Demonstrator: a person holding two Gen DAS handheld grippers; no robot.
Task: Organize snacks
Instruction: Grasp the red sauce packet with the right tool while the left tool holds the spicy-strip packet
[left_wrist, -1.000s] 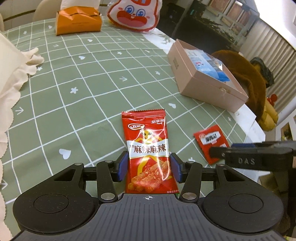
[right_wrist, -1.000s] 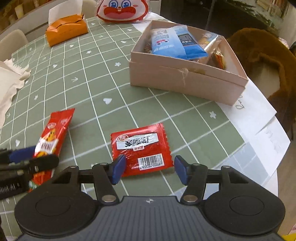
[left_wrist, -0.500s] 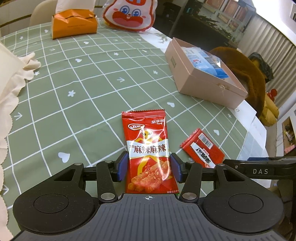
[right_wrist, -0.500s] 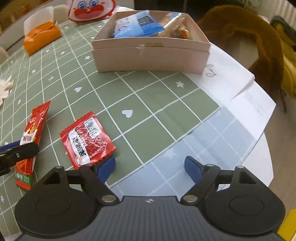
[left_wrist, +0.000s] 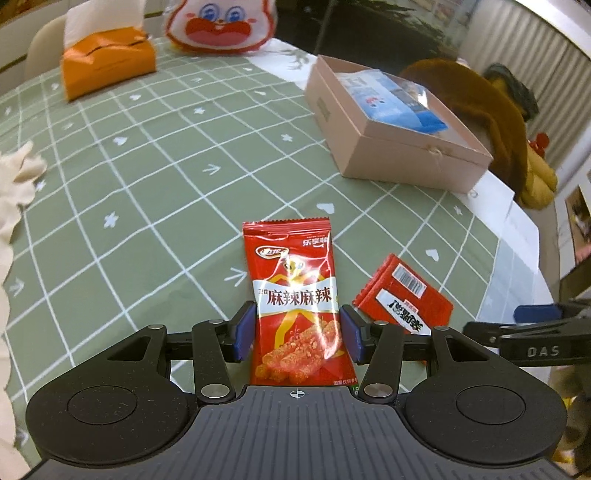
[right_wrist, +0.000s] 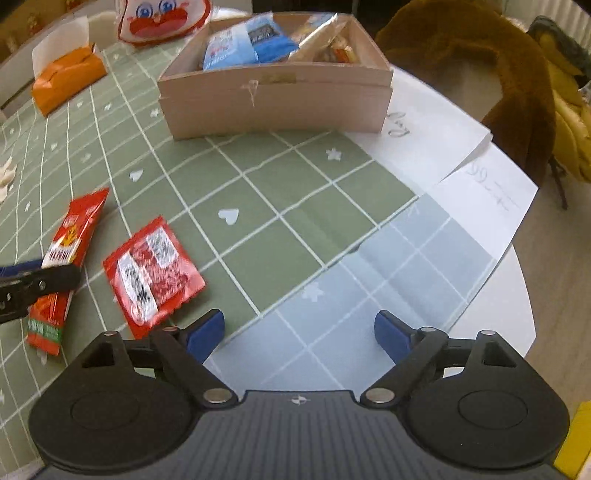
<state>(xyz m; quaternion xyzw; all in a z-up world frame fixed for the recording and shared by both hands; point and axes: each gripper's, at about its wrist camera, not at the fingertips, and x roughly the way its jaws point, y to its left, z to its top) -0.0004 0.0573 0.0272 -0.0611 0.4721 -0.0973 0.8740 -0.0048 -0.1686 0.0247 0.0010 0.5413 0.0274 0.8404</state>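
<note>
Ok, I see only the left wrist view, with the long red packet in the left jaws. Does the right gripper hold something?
Observer: No. The right gripper holds nothing; its jaws have just been opening.
Operator: Where is the square red packet?
Observer: The square red packet lies flat, left of those jaws, outside them.
Operator: Only blue packets in the box?
Observer: No, the box also holds a clear packet of brownish snacks.
</note>
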